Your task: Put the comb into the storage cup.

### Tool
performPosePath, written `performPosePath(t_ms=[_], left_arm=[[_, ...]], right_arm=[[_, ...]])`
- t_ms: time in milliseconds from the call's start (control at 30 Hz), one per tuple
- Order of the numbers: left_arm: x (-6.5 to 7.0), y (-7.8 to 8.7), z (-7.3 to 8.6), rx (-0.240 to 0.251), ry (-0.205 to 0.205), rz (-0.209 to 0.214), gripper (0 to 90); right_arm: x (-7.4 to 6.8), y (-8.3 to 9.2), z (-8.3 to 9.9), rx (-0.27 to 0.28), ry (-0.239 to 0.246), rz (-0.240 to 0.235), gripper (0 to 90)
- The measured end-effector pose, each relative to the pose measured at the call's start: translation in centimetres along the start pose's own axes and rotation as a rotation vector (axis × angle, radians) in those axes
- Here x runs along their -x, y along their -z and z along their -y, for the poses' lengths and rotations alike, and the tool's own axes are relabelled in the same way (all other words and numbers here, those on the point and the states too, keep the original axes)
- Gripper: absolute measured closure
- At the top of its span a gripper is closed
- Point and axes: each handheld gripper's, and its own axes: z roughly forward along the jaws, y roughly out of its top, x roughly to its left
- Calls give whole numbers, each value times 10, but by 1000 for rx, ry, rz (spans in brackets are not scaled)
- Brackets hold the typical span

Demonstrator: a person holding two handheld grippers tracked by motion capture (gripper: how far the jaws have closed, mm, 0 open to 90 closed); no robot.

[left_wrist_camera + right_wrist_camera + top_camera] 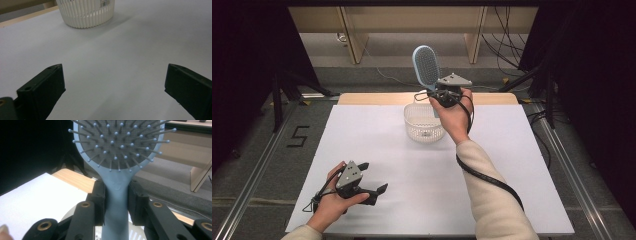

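A light blue hairbrush (427, 65) stands upright in the air above the far side of the table, bristles toward me. My right gripper (446, 95) is shut on its handle (116, 195), just above the white slatted basket (424, 121). In the right gripper view both black pads (99, 195) press the handle from either side, and the bristled head (120, 142) rises above them. My left gripper (373, 182) rests low at the table's near left, jaws wide apart with nothing between them. The left gripper view looks across bare table toward the basket (86, 12).
The white table top (387, 150) has a wooden strip (372, 99) along its far edge. Cables (507, 45) and black stands sit on the floor behind. A black cable (487, 177) trails from the right gripper along the sleeve.
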Motion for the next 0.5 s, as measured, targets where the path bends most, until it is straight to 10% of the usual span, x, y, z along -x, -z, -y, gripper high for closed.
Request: performPosePath(t_ms=[500], left_arm=[[0,0,0,0,0,1,23]], right_arm=[[0,-5,2,-8,2,12,705]])
